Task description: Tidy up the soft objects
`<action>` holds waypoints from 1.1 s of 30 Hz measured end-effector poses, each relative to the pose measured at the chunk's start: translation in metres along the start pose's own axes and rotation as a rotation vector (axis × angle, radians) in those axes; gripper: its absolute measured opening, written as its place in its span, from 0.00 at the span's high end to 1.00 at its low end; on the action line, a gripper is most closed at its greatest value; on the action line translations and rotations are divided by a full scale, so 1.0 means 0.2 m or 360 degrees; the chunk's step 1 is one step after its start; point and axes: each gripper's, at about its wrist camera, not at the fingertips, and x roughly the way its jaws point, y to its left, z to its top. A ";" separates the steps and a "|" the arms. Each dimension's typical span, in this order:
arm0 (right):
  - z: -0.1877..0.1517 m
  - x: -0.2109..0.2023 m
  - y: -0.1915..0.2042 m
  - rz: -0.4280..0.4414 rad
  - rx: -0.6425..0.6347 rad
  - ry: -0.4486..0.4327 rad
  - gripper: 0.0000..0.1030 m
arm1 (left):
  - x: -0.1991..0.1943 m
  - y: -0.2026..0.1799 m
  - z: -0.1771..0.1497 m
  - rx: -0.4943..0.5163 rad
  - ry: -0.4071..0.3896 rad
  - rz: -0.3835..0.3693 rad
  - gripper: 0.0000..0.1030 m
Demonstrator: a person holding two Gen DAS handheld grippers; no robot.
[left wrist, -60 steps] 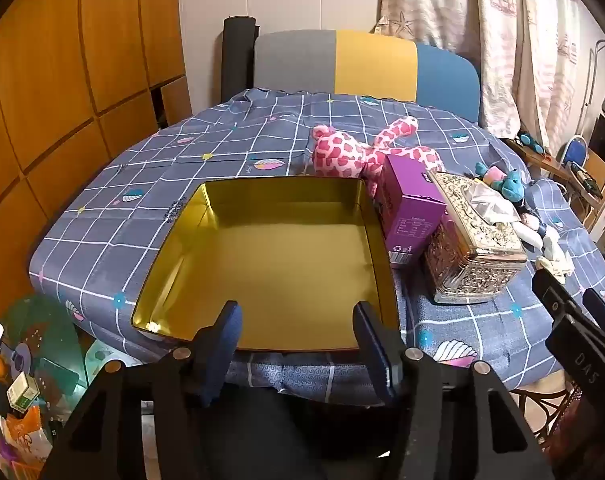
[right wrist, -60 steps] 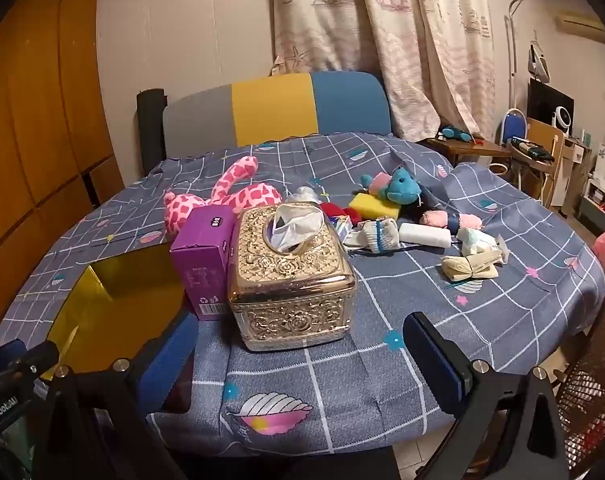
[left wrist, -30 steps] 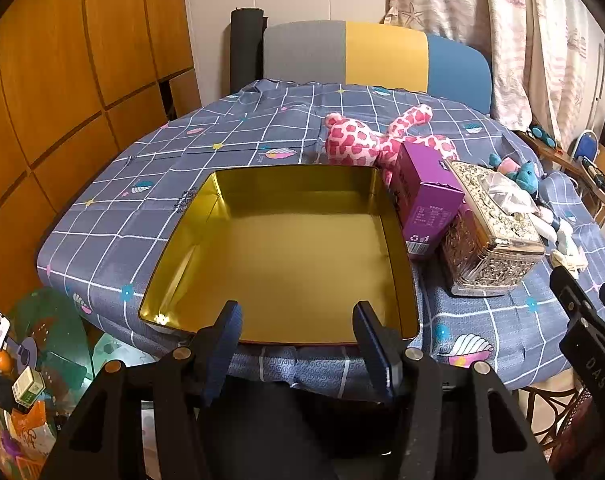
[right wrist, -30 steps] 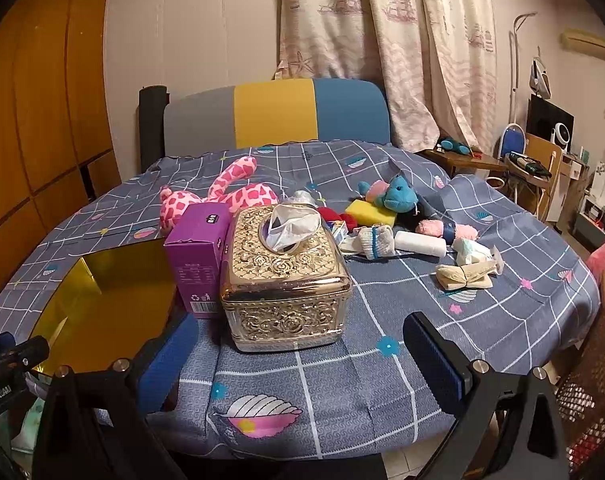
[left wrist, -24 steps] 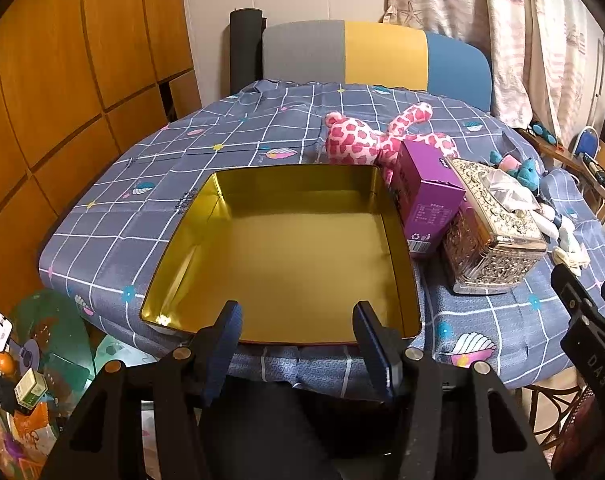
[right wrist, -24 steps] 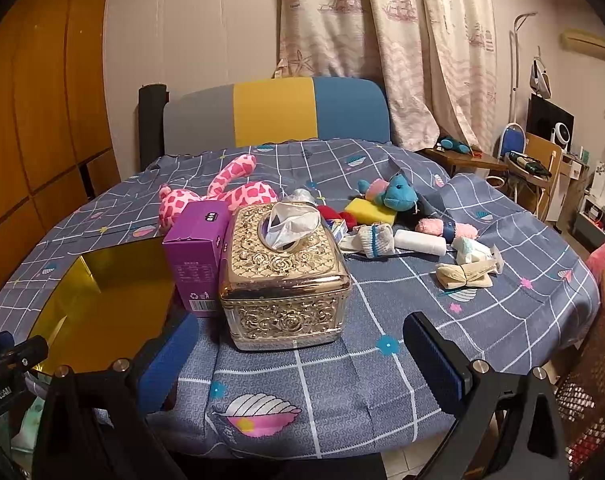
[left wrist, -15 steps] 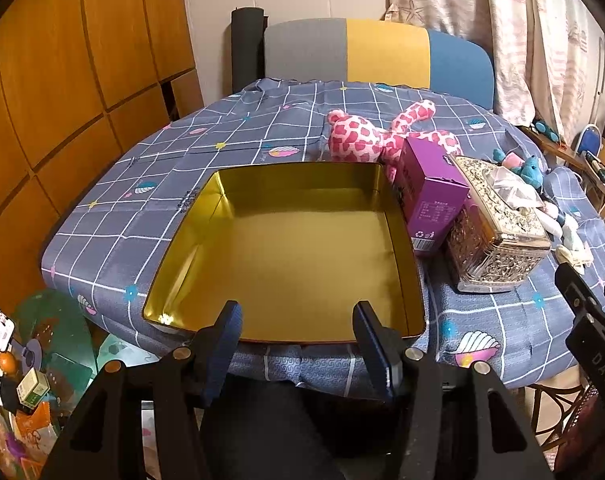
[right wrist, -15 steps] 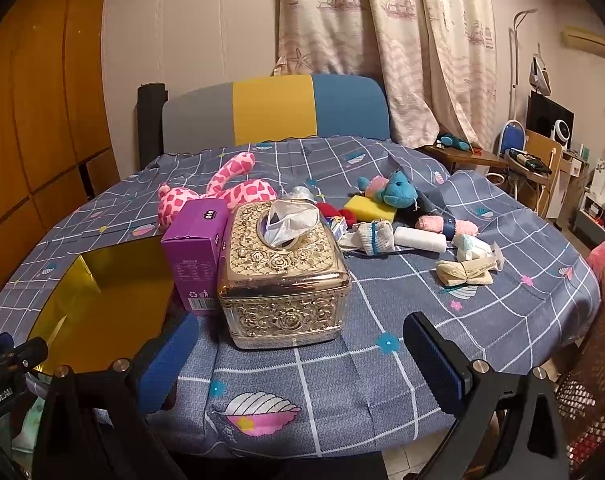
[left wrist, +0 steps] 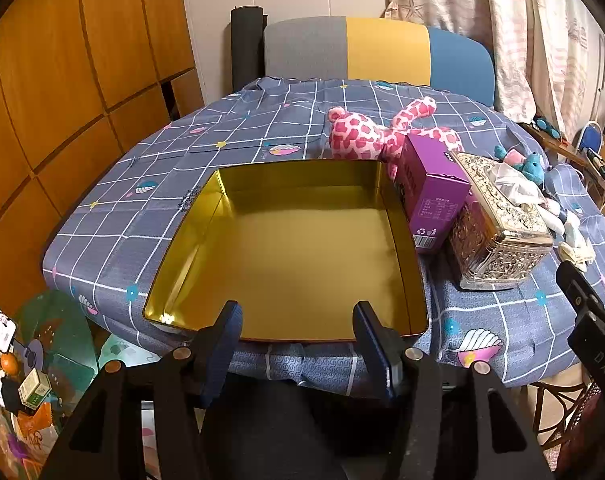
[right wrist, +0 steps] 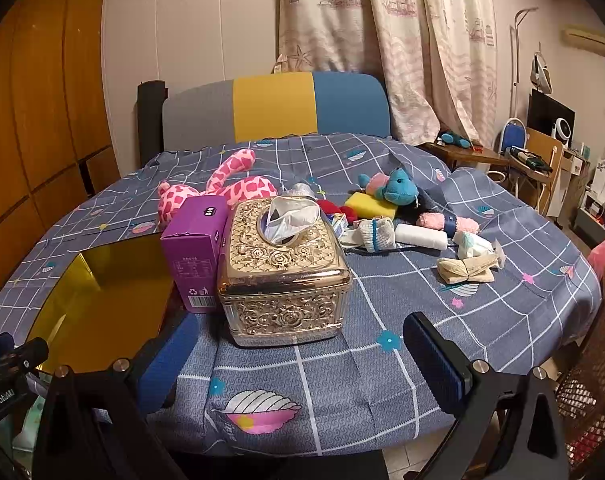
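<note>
While both grippers' jaws gape empty, pink plush (left wrist: 376, 136) seemingly well beyond them

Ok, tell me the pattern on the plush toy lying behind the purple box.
Pink with darker pink spots; the left wrist view shows it best.

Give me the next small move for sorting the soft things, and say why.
Probably send the right tongs over the tissue box toward the rolled sock. Both tongs are open and hold nothing, the gold tin holds nothing yet, and the small soft things lie on that side; the left tongs wait at the tin's near rim.
</note>
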 end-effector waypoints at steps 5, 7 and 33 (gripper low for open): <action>0.00 0.00 0.00 -0.0001 -0.0002 0.0000 0.00 | 0.00 0.00 0.00 0.0000 0.0001 0.0001 0.43; 0.00 0.00 0.00 -0.0002 0.0000 -0.0002 0.00 | 0.00 0.00 0.00 0.0000 0.0000 0.0000 0.43; 0.03 0.05 -0.08 -0.0056 0.0044 0.0047 0.00 | 0.08 0.02 0.00 -0.0117 0.0127 -0.0574 0.43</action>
